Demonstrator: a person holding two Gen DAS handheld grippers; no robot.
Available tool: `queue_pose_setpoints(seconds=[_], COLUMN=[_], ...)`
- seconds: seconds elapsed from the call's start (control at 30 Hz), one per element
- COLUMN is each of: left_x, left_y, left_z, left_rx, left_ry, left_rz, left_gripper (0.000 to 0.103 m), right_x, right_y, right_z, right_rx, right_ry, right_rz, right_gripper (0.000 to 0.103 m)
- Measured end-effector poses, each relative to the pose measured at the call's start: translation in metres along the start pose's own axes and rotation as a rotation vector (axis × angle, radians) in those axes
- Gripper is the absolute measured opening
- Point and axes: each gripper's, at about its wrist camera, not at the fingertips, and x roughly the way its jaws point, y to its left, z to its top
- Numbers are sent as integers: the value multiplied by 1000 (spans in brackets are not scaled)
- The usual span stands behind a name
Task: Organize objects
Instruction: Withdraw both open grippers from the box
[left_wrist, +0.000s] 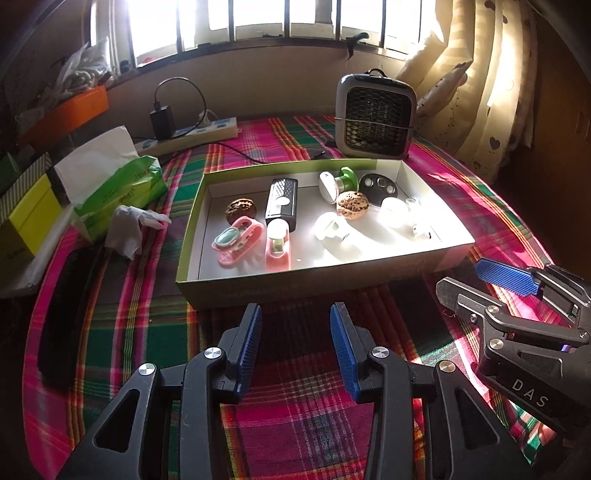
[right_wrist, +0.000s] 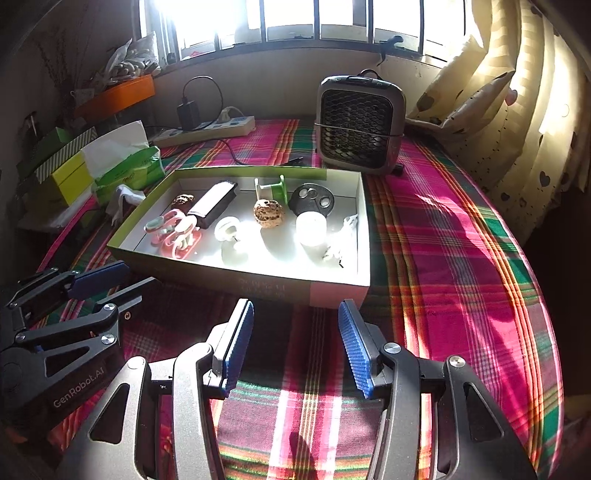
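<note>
An open cardboard box (left_wrist: 295, 282) (right_wrist: 240, 278) lies on the plaid cloth. Inside it are two walnuts (left_wrist: 352, 205) (left_wrist: 241, 210), a black rectangular device (left_wrist: 281, 205), two pink holders (left_wrist: 238, 240), a green and white spool (left_wrist: 343, 182), a black disc (left_wrist: 378, 188) and several white pieces (left_wrist: 332, 230). My left gripper (left_wrist: 295, 321) hovers just short of the box's near wall, open, with nothing between its pads. My right gripper (right_wrist: 295, 317) hangs beside it near the box's right front corner, also open, holding nothing. Each gripper shows at the edge of the other's view.
A small grey heater (left_wrist: 375, 114) stands behind the box. A power strip (left_wrist: 199, 133) with a charger lies at the back left. A green tissue pack (left_wrist: 118, 181), a crumpled tissue (left_wrist: 129, 229), a yellow box (left_wrist: 29, 218) and a long black object (left_wrist: 62, 314) sit left. Curtains hang right.
</note>
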Motion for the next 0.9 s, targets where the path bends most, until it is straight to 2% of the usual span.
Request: queue_pose_setpoints(seconds=[0.47, 0.57, 0.8, 0.9], left_x=[4, 2, 0, -1], left_y=[10, 8, 6, 5], left_z=[-28, -31, -35, -36], left_rx=[-60, -63, -79, -78], left_ry=[61, 51, 30, 30], left_rz=[59, 69, 96, 101], left_gripper=[37, 37, 38, 38], right_x=[5, 6, 4, 3], right_y=[7, 7, 6, 6], right_z=[-28, -32, -36, -38], right_rx=[-2, -3, -8, -9], right_ry=[59, 65, 61, 63], right_rz=[9, 8, -5, -12], right_gripper=[50, 55, 56, 63])
